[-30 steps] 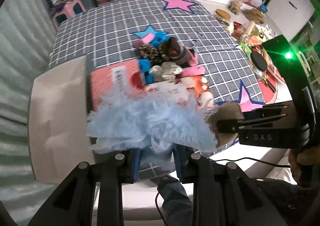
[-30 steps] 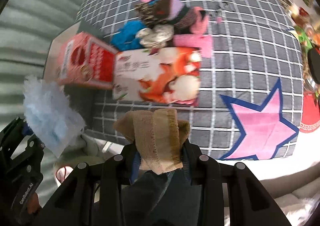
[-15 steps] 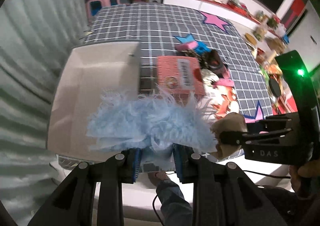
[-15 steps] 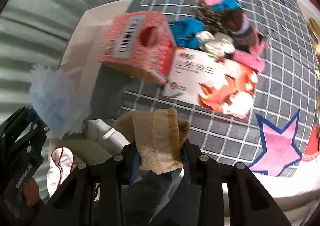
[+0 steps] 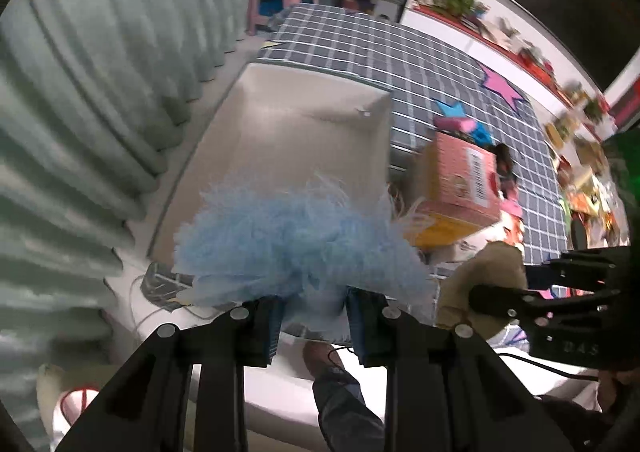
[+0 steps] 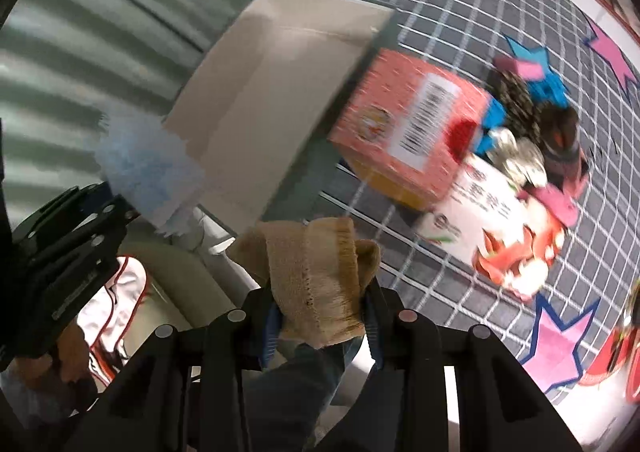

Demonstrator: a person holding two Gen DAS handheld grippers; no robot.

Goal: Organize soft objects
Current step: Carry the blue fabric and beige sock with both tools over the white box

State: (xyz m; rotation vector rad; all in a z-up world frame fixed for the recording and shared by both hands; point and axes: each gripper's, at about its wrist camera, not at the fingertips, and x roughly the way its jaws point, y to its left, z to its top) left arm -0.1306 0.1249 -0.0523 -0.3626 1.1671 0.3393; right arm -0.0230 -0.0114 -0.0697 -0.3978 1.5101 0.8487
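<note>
While the left gripper [image 5: 314, 322] pinches blue fluff [image 5: 296, 244] in its jaws over the white box's [image 5: 304, 124] near edge, the right gripper [image 6: 320, 322] clamps a tan cloth [image 6: 316, 276] beside the pink carton [image 6: 408, 124].

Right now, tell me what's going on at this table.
A person holds two sets of tongs. The left tongs grip a fluffy light-blue soft item over the near end of an open white box. The right tongs grip a tan knitted cloth. Both hang above the checked grey tablecloth; nothing lies in the box that I can see.
</note>
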